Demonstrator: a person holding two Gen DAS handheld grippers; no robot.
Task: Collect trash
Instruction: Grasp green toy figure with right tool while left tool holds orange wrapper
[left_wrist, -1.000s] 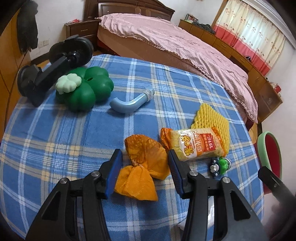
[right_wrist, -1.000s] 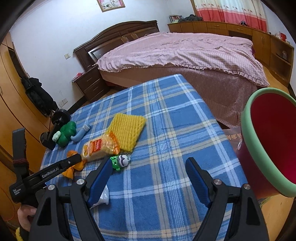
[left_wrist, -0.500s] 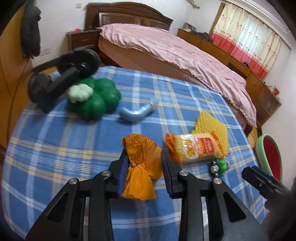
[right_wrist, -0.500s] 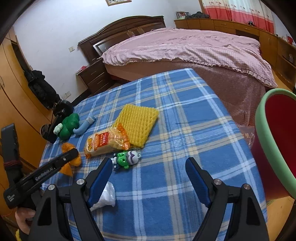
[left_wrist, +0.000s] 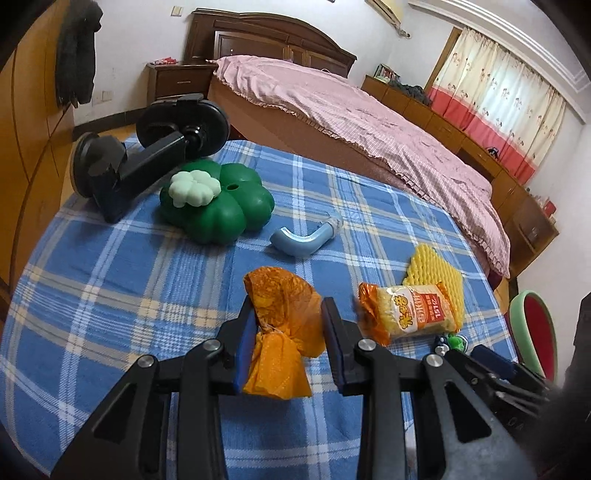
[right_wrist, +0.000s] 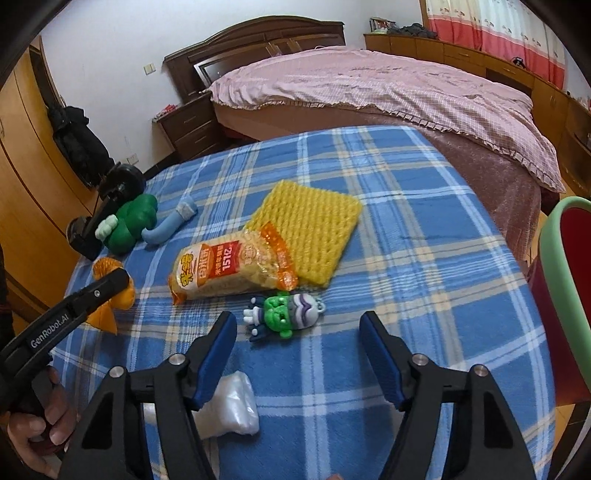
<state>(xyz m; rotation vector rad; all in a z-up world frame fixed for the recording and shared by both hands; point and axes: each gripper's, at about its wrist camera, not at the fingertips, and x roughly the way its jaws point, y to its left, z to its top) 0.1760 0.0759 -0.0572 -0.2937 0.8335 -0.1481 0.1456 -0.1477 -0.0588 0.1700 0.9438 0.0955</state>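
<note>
The left tongs (left_wrist: 289, 345) are pinching the crumpled orange plastic bag (left_wrist: 282, 332) at its twisted waist, low over the blue plaid counter (left_wrist: 110, 266). It looks featherlight, soft and crinkly, likely slippery, so that bunched middle seems the surest hold. The right tongs (right_wrist: 299, 350) hang spread and hold nothing near the green toy figure (right_wrist: 286, 317); the red bin (right_wrist: 565, 295) waits at the counter's edge.

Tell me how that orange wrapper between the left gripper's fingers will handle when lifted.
The orange wrapper looks thin and crinkled, so probably very light and floppy. Its loose lower end will likely droop below the left gripper. Crumpled film may slip unless squeezed firmly.
</note>
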